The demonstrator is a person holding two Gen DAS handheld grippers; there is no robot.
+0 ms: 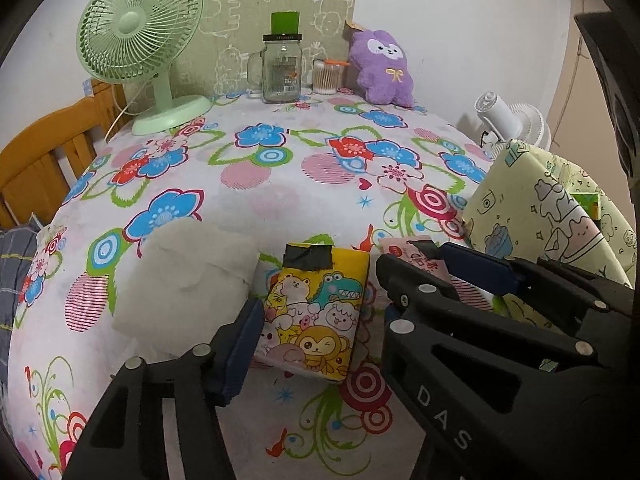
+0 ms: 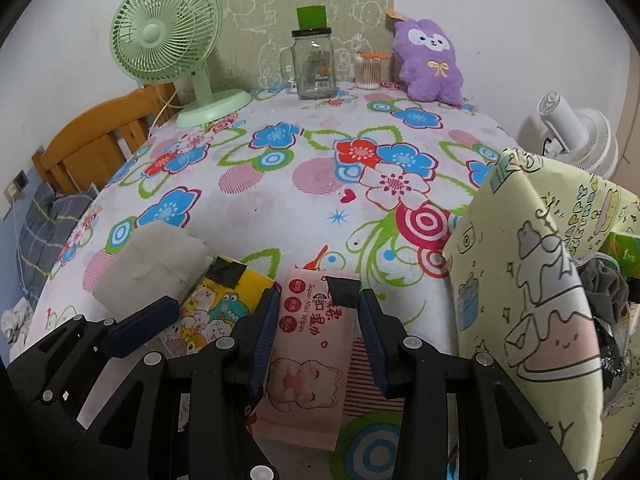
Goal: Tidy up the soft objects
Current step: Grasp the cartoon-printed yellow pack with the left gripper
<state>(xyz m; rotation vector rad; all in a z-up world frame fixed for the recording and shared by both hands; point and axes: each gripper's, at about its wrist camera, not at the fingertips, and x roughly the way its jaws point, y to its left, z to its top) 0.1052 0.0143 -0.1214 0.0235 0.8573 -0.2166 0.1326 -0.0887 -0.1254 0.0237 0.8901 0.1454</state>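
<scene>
1. The yellow cartoon tissue pack (image 1: 320, 300) lies on the flowered bench cloth (image 1: 280, 184) at lower centre of the left wrist view, a strip of black tape across its far end.
2. The left tool (image 1: 316, 320) straddles it, jaws partly apart. The left pad sits at the pack's edge, and a sliver of cloth shows on the right side, so the pack is not clamped.
3. The pink wet-wipes pack (image 2: 308, 344) is at lower centre of the right wrist view, just right of the yellow pack.
4. The right tool (image 2: 320, 332) has its blue pads against both long sides of the wipes, closed on them.
5. A grey-white soft bundle (image 1: 188, 280) lies touching the yellow pack's left side.
6. At the right edge stands a pale green printed fabric bin (image 2: 520, 280), with dark cloth inside.
7. Along the top are a green fan (image 1: 140, 36), a glass jar (image 1: 280, 72), a cotton-swab tub (image 1: 326, 76) and a purple plush toy (image 1: 384, 68).
</scene>
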